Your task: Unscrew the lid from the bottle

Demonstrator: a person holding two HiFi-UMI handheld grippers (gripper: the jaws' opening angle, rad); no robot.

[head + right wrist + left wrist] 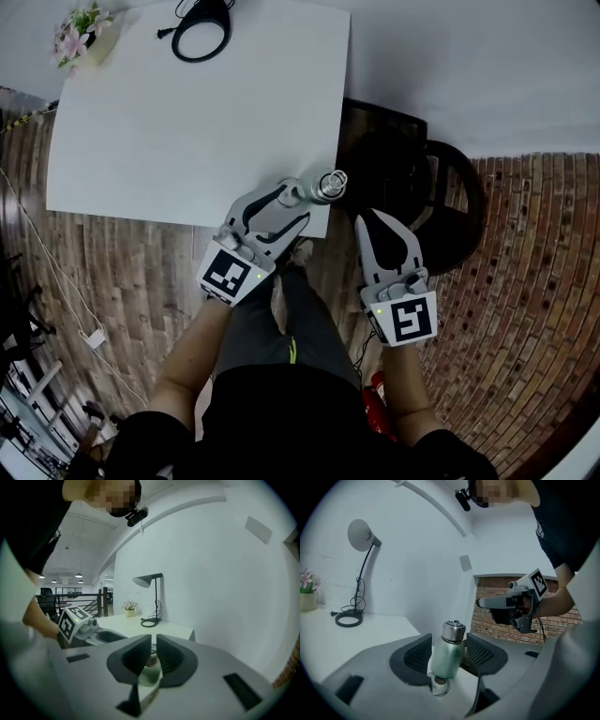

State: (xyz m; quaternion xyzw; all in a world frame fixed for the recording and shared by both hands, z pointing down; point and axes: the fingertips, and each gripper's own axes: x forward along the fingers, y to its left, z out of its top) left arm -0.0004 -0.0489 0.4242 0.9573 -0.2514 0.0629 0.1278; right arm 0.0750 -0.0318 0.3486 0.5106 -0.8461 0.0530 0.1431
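A pale green bottle (328, 185) with a metal lid (453, 630) stands upright at the near right corner of the white table (187, 122). My left gripper (305, 202) reaches around it. In the left gripper view the bottle's body (446, 657) stands between the two ribbed pads (417, 656), with a gap showing at the right pad. My right gripper (367, 217) hovers off the table's edge just right of the bottle, jaws shut with nothing in them. In the right gripper view the bottle (150, 671) shows beyond the shut jaws of the right gripper (153, 651).
A black desk lamp (200, 28) and a small pot of flowers (84, 37) stand at the table's far side. A dark round chair (422, 187) sits right of the table over a brick-patterned floor. The person's legs are below the table corner.
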